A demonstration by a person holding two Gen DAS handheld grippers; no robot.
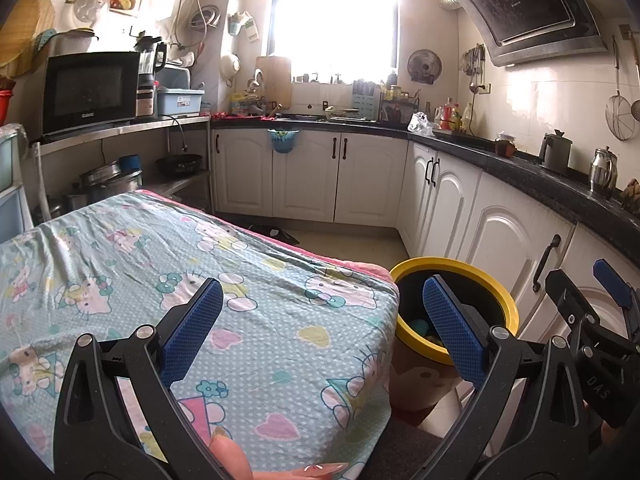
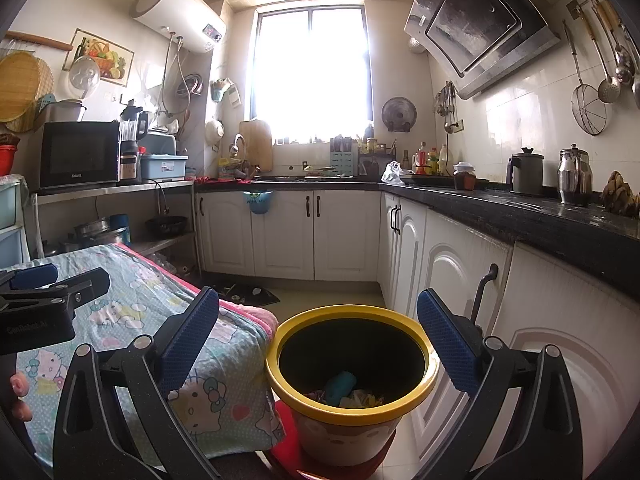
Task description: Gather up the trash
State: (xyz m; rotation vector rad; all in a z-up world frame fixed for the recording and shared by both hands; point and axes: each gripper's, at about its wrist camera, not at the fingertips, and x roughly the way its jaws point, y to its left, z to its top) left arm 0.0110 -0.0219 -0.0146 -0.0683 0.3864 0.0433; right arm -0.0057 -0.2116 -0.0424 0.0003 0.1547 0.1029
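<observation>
Left wrist view: the left gripper hangs over the near corner of a table covered by a cartoon-print cloth; jaws spread wide, nothing between them. A fingertip shows at the bottom edge. The yellow-rimmed bin stands on the floor just beside the table corner, partly behind the right-side finger; trash lies inside it. The right gripper sits at the frame's right edge. Right wrist view: the right gripper sits directly above the bin, jaws wide and empty. Trash, including a blue piece, rests at the bin's bottom. White cabinets run along the right.
</observation>
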